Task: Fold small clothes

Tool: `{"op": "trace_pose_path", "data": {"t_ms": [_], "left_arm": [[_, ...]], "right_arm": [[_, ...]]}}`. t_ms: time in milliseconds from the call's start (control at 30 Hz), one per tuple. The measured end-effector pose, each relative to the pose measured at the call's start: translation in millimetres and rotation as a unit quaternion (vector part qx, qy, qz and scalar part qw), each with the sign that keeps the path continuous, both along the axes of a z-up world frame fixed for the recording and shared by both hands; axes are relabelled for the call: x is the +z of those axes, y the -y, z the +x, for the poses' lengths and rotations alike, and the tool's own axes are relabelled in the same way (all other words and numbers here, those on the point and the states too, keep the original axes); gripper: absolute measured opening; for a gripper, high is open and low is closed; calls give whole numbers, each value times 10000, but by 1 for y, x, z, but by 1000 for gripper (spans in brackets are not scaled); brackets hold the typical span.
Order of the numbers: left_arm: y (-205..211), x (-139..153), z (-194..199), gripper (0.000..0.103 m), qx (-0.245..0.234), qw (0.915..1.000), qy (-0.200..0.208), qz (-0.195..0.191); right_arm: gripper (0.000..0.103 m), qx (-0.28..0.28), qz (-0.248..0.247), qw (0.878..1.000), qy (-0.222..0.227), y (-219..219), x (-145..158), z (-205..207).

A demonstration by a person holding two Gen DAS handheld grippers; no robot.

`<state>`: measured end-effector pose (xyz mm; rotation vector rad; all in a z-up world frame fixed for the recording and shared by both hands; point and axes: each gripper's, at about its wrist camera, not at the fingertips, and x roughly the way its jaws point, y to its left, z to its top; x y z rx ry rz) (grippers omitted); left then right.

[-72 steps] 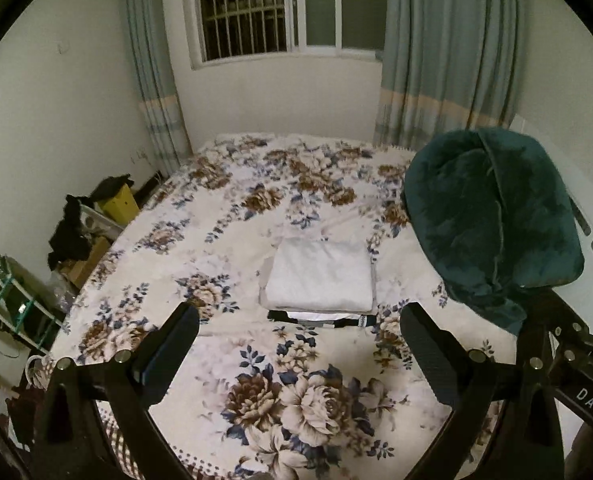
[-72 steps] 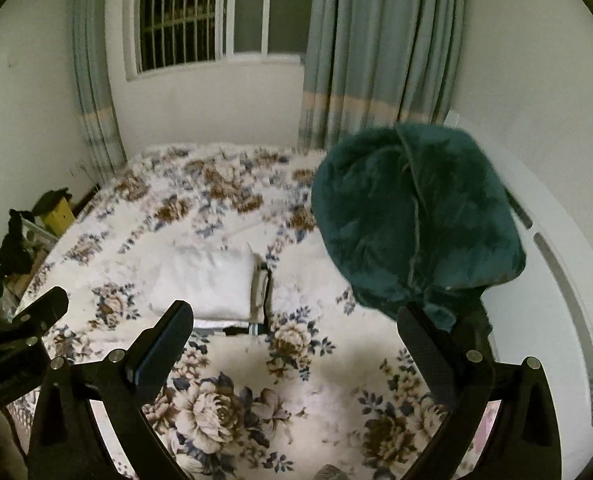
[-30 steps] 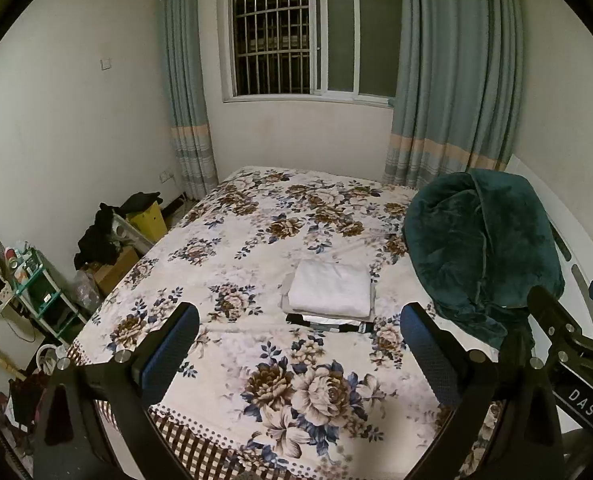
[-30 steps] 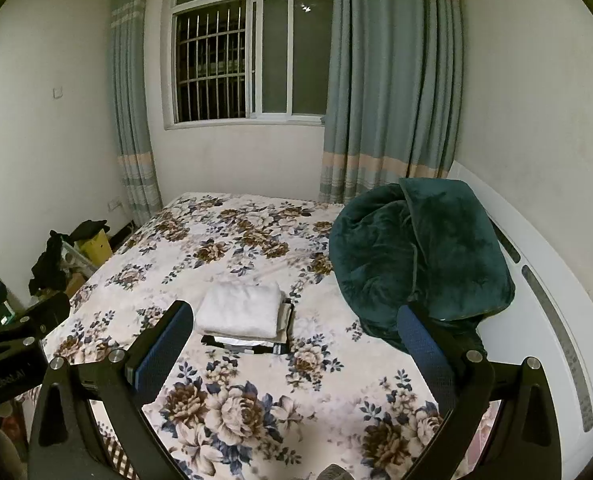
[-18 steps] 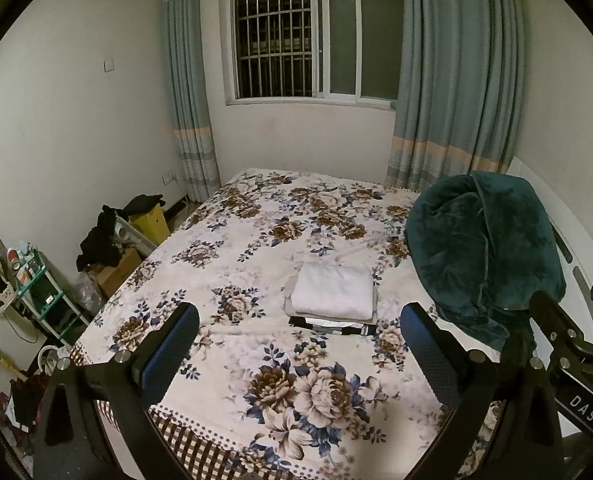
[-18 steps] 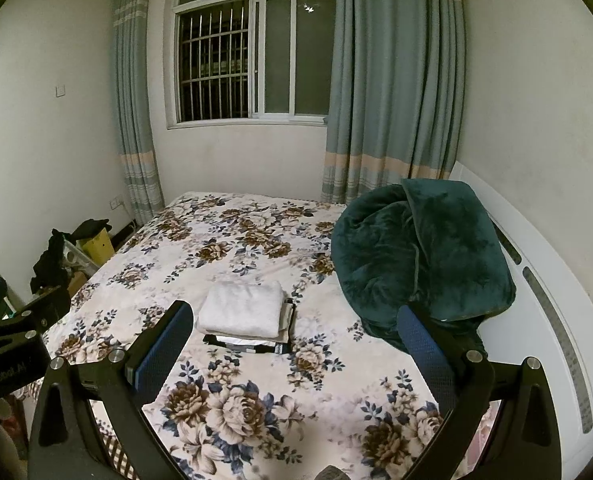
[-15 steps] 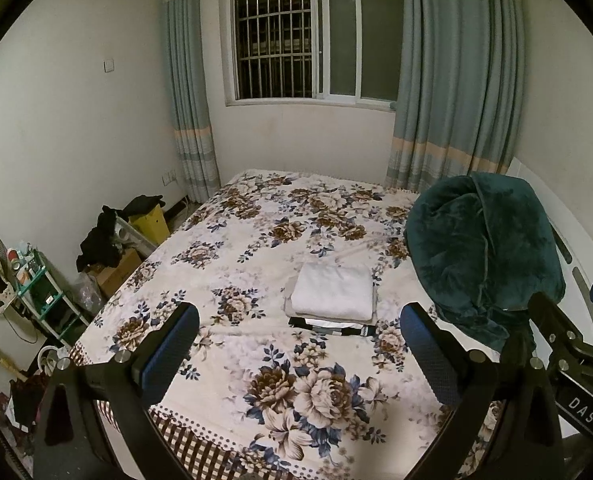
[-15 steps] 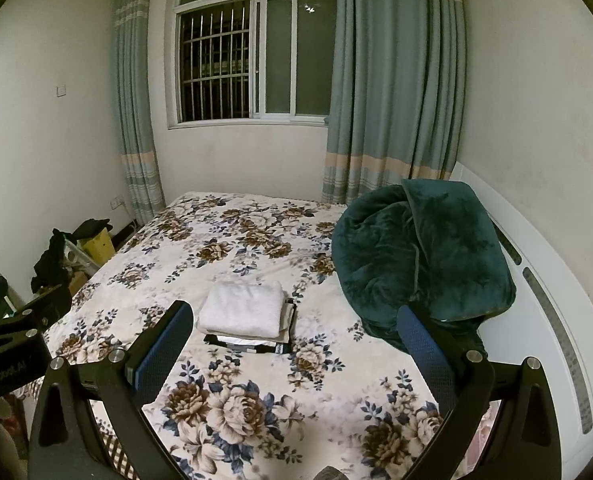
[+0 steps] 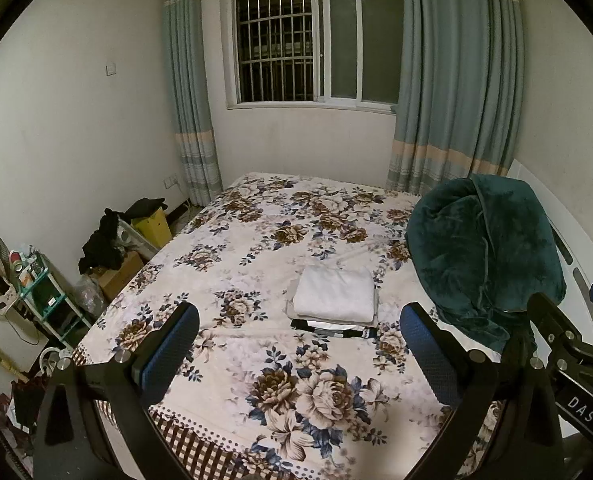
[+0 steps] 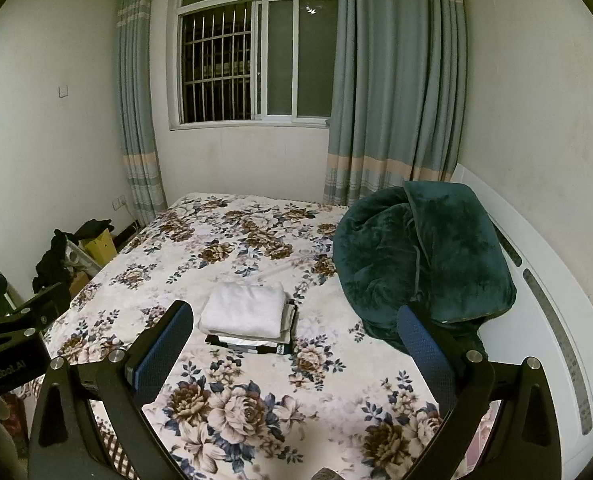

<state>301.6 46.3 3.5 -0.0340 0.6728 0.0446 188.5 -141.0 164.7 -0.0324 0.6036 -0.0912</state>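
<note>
The left gripper (image 9: 299, 344) is held above the near edge of the bed (image 9: 256, 380), its jaws spread wide and nothing gripped between them; blue pads (image 9: 171, 350) are seen on the inner faces of its fingers. The right gripper (image 10: 296, 344) is held the same way, jaws fully apart and empty, over the near part of the flowered bedspread (image 10: 236, 400). In the left wrist view a stack of folded clothes (image 9: 334, 300) is seen at about 12 o'clock from the gap between the fingers, lying flat on the bedspread well beyond the fingertips. A white folded piece (image 9: 336, 290) is laid on top, pale layers are seen under it, and a dark piece with a striped edge (image 9: 332, 332) is seen at the bottom, toward the camera. In the right wrist view the same stack (image 10: 248, 318) is placed at about 11 o'clock, just past the left fingertip and untouched by either gripper. A dark green blanket (image 10: 420, 260) is heaped at about 2 o'clock, against the white headboard (image 10: 544, 312) and apart from the stack. A barred window (image 9: 296, 48) with blue-grey curtains (image 9: 456, 80) is seen at 12 o'clock on the far wall. A yellow box (image 9: 152, 226) and dark cloth (image 9: 100, 244) are seen on the floor at 9 o'clock.
</note>
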Motion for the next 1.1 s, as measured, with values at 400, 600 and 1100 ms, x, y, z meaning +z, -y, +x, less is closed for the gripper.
{"op": "trace_pose_path", "data": {"t_ms": [400, 600, 1100], "left_arm": [[-4, 6, -2, 103, 57, 10000, 31, 24], [-4, 6, -2, 103, 56, 10000, 41, 24], [-8, 7, -5, 103, 86, 9999, 64, 22]], "right_arm": [[103, 8, -6, 10000, 1, 0, -2, 0], [103, -12, -3, 10000, 11, 0, -2, -2], [103, 9, -3, 10000, 0, -2, -3, -2]]}}
